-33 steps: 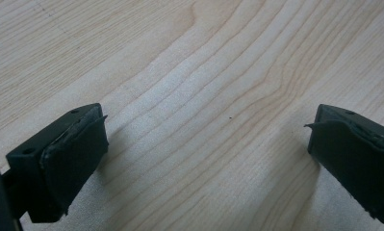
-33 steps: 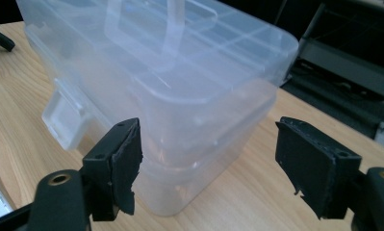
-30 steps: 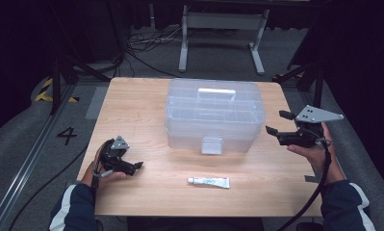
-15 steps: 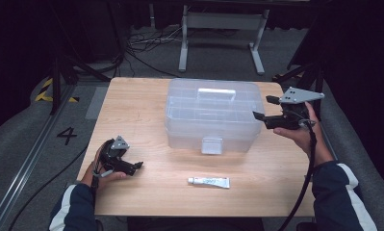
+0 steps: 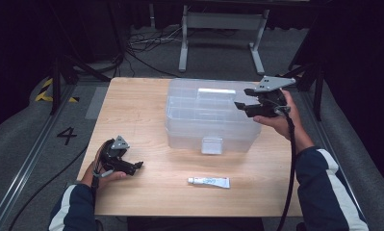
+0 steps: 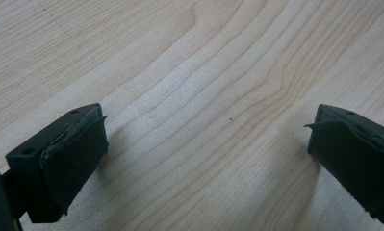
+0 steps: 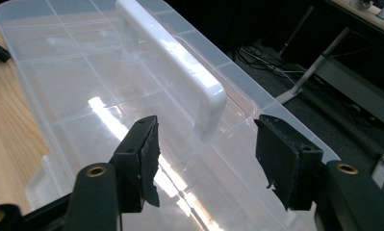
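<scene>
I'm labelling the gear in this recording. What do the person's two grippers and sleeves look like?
Both are black handheld tools. The left gripper and right gripper each carry a grey three-cornered plate on top; their fingers end in flat black rectangular pads. A black cable trails from the right one. The sleeves are dark navy with white stripes.

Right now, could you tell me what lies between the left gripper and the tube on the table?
Nothing: in the high view the table is bare wood between the left gripper and the tube.

Clear box with white handle, white tube, pale wood-grain table
</scene>
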The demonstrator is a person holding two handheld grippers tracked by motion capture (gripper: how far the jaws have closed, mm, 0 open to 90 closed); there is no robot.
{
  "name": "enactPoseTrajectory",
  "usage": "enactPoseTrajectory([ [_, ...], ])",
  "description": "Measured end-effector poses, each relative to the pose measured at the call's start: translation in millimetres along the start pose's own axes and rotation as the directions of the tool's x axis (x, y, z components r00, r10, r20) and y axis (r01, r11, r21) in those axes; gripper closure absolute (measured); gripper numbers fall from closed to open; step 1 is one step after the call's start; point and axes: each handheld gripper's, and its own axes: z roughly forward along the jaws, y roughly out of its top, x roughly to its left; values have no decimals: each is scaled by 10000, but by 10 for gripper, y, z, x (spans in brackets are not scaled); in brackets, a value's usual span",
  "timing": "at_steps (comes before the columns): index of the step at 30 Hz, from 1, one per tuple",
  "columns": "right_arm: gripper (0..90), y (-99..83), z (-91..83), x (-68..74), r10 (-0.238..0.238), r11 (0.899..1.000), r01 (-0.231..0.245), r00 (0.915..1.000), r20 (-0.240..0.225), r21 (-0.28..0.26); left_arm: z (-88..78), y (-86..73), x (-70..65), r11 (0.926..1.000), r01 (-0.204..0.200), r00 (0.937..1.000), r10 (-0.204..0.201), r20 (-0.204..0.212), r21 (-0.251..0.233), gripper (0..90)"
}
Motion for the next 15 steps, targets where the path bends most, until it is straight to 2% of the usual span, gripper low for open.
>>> enactPoseTrajectory([
  [8, 447, 121, 218, -34, 19, 9975, -21, 10000, 30, 700, 0, 1, -3, 10000, 11, 10000, -11, -31, 3, 6],
  [10, 486, 151, 250, -50, 142, 9970, -132, 9998, -127, 756, 0, 1, -3, 10000, 9, 10000, -9, -29, 3, 6],
  [15, 535, 188, 320, -62, 5, 9957, -12, 10000, 70, 931, 0, 0, -2, 10000, 8, 10000, -8, -26, 1, 6],
])
